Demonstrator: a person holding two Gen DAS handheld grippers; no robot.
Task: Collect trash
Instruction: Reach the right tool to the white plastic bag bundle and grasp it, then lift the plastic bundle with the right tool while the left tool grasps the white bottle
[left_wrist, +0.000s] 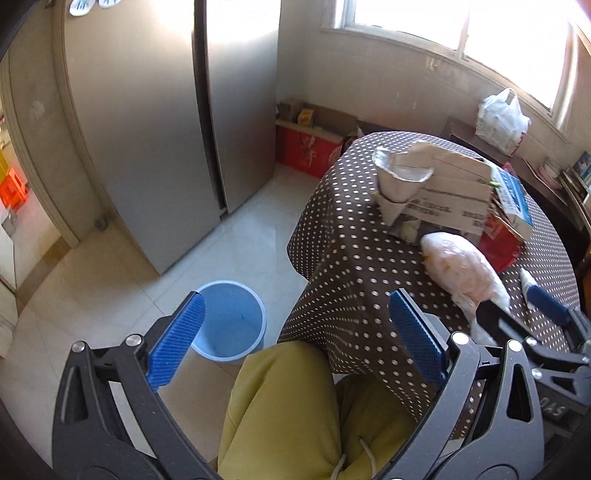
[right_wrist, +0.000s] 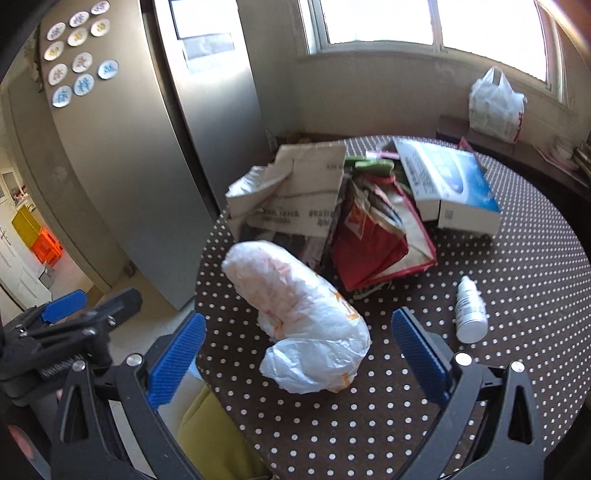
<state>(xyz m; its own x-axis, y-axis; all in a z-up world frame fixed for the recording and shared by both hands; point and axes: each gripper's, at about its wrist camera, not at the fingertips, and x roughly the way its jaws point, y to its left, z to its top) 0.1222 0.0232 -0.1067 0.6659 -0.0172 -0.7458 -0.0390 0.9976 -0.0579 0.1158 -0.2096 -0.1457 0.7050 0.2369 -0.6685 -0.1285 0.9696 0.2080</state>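
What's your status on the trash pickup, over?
Both tools open, empty. Right tool lined up on white plastic bag, not yet touching. Blue bin on floor under left tool. Small bottle beside bag, apart.

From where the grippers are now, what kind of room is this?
Probably a home kitchen or dining corner: a tall steel fridge, a round table under a polka-dot cloth, and a blue waste bin on the tiled floor.

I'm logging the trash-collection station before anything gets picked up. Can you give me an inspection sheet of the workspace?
Surface: round table under a brown polka-dot cloth.
Job's things: white plastic bag near the table edge; blue bin on the floor, apparently empty.
Clutter: torn cardboard, red bag, white-blue box, small white bottle.
Grippers: left claw open, empty; right claw open around the white plastic bag, not gripping.
Cables: nothing seen.
Surroundings: fridge, window, tiled floor.
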